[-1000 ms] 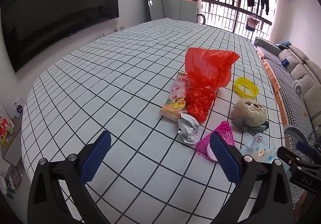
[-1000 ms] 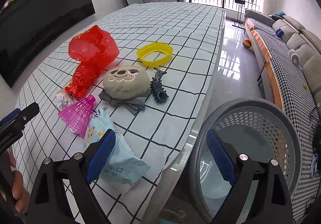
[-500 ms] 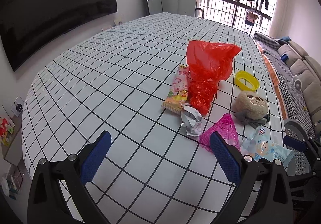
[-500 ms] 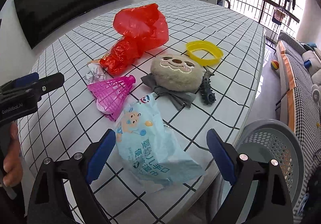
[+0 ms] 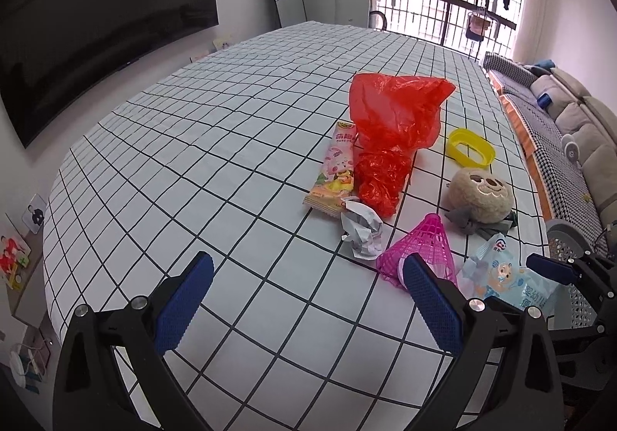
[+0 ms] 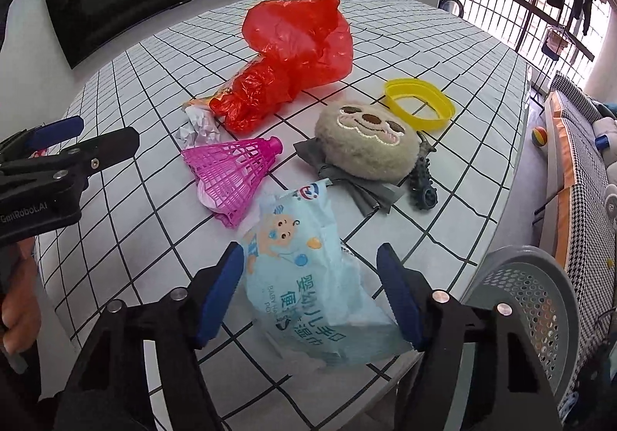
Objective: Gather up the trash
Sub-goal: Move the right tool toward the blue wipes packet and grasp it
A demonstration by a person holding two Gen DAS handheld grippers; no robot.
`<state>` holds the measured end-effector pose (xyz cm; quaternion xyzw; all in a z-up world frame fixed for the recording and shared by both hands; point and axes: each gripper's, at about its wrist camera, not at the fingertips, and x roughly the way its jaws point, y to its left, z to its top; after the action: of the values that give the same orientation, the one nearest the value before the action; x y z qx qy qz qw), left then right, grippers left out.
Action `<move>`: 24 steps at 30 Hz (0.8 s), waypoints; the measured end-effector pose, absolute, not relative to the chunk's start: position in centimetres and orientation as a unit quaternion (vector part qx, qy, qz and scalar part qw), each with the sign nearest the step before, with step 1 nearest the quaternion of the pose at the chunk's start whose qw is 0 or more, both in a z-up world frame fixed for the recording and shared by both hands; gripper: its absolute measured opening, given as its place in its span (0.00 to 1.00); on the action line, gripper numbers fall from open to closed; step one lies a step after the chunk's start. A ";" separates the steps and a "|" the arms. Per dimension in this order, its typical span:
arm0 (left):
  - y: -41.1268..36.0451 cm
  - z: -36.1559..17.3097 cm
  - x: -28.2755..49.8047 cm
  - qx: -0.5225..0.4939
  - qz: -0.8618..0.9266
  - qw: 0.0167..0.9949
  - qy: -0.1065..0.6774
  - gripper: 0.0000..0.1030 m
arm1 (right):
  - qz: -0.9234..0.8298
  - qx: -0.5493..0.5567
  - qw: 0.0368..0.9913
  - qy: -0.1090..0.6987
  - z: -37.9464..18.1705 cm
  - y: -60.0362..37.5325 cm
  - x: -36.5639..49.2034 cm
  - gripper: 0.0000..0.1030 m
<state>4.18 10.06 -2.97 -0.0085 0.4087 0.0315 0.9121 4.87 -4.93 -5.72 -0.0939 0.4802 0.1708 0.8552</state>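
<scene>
Your right gripper (image 6: 310, 292) is closing right now, jaws either side of the pale blue wet-wipe packet (image 6: 308, 276) at the near edge of the surface (image 5: 231, 145); the left pad looks to be at the wrapper, the right pad not yet pressing, so no firm grip so far. Your left gripper (image 5: 308, 307) hangs wide open over bare checked cloth, nothing between its jaws.

Just beyond the packet lies the pink shuttlecock (image 6: 235, 170), touching or nearly touching the packet's far end. Past that, the crumpled white paper (image 5: 360, 232), the pink snack wrapper (image 5: 333, 170) and the red plastic bag (image 6: 293, 60) huddle together. The plush toy (image 6: 366, 145), the dark spiky rubber toy (image 6: 422, 182) and the yellow ring (image 6: 418, 105) sit to the right; I'd judge those aren't trash.

The grey basket (image 6: 536, 300) waits just off the surface's edge, and what shows of it looks empty. So you're at the very start: first piece in hand soon, paper, wrapper and bag all left.
</scene>
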 end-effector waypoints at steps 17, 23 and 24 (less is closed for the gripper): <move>9.6 -2.9 3.9 -0.007 0.024 0.912 0.409 0.94 | 0.160 -0.111 0.860 0.471 -4.9 -6.0 4.2 0.78; 9.5 -2.8 3.9 -0.004 0.025 0.912 0.409 0.94 | 0.144 -0.121 0.851 0.490 -6.9 -5.6 5.1 0.74; 9.5 -2.7 3.9 -0.002 0.024 0.912 0.409 0.94 | 0.145 -0.114 0.851 0.492 -7.0 -5.7 5.1 0.58</move>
<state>3.90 9.48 -2.70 -0.0025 0.4087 0.0243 0.9124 5.11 -5.74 -7.00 -0.1138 0.4918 0.1445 0.8511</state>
